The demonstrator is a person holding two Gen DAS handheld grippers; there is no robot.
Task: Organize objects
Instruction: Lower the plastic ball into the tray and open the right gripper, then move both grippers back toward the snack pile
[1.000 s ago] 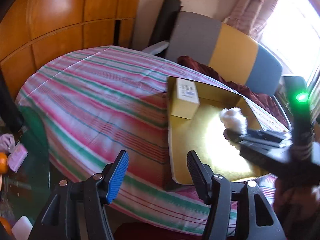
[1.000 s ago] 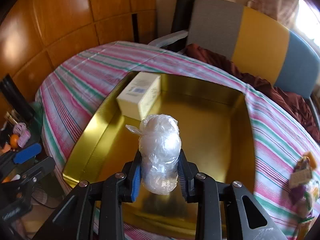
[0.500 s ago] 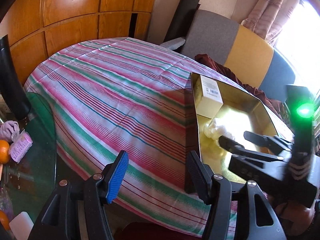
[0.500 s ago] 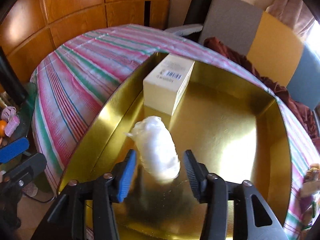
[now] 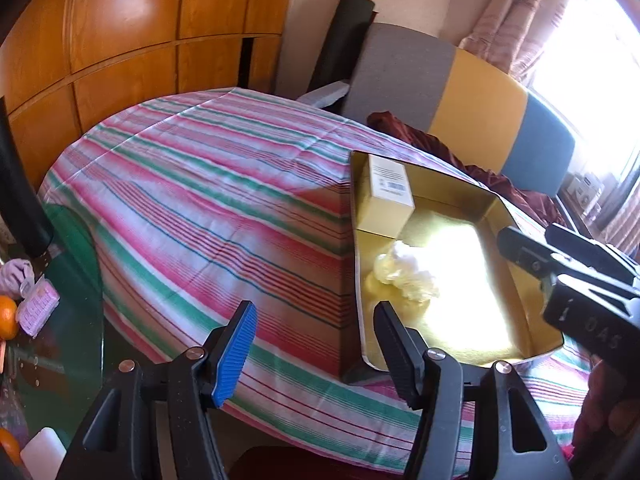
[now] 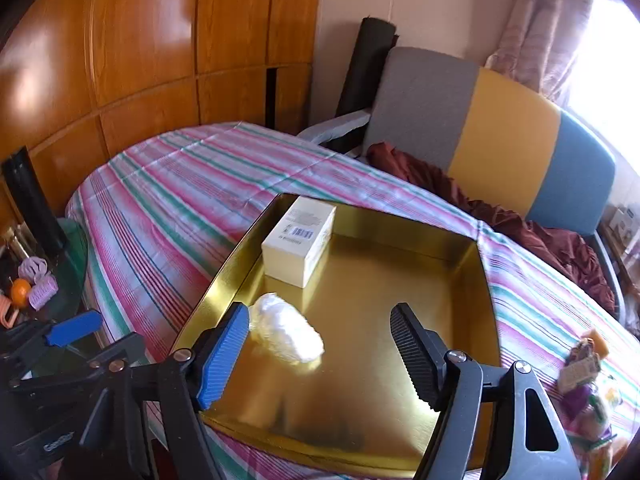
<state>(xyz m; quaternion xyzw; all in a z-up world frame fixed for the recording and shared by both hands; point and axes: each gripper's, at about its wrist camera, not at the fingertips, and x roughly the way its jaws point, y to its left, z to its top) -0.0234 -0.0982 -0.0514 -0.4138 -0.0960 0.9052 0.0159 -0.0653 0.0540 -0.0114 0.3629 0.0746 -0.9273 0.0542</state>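
The right gripper (image 6: 320,348) has just been opening; its fingers now stand spread, nothing pinched, above the near part of the gold tray (image 6: 486,288). The white plastic bundle (image 6: 286,334) lies on the tray floor just beyond the blue pad, free of both fingers. Behind it sits the cream box (image 6: 298,246), near the tray's far left corner, close to the bundle but apparently apart. The left gripper (image 5: 316,344) hangs off to the side over the striped tablecloth (image 5: 200,208), its fingers spread and empty.

The release looks complete, so the sensible way out is to lift straight up and back, keeping the blue pad from brushing the light bundle. A wrapped packet (image 6: 580,364) on the cloth at right seems a likely next pick.
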